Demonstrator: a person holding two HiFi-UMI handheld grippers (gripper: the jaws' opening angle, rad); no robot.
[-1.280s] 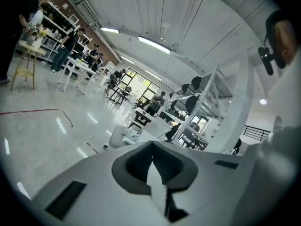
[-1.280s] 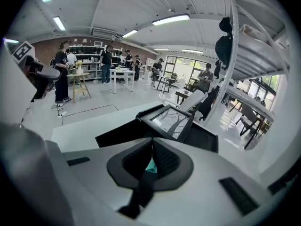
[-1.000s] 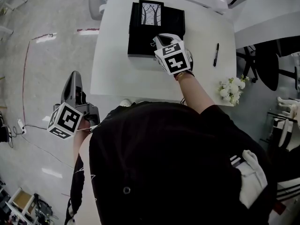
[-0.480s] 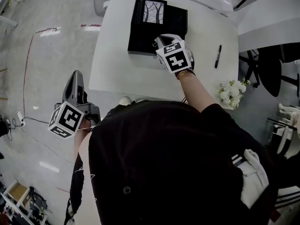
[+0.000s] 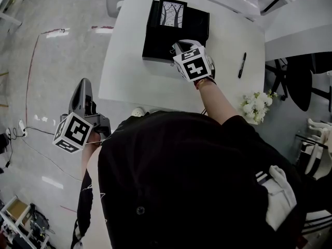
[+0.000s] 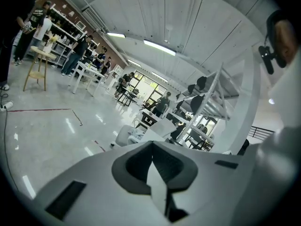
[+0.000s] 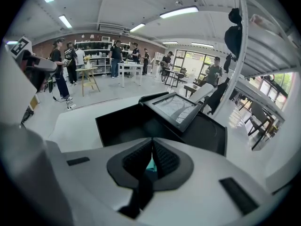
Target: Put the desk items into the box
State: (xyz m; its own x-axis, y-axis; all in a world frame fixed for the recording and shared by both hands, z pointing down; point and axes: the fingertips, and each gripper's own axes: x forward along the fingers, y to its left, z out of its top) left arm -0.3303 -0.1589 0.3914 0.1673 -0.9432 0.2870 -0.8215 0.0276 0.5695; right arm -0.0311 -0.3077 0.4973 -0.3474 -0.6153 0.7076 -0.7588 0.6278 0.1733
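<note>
A black open box [image 5: 154,41] stands on the white table [image 5: 129,79], with a framed tree picture [image 5: 171,13] leaning at its far end. My right gripper [image 5: 179,46] hovers over the box's near right part, tilted downward. In the right gripper view the box [image 7: 122,124] and the picture [image 7: 176,108] lie just ahead. That gripper [image 7: 151,157] is shut, and a sliver of a thin teal item [image 7: 149,164] shows between its pads. My left gripper [image 5: 83,88] hangs off the table's left side over the floor, shut and empty [image 6: 152,157].
A black marker [image 5: 241,65] lies on the table to the right of the box. A bunch of white flowers [image 5: 255,104] sits at the table's near right corner. Black chairs stand to the right. People and stools are far off across the room.
</note>
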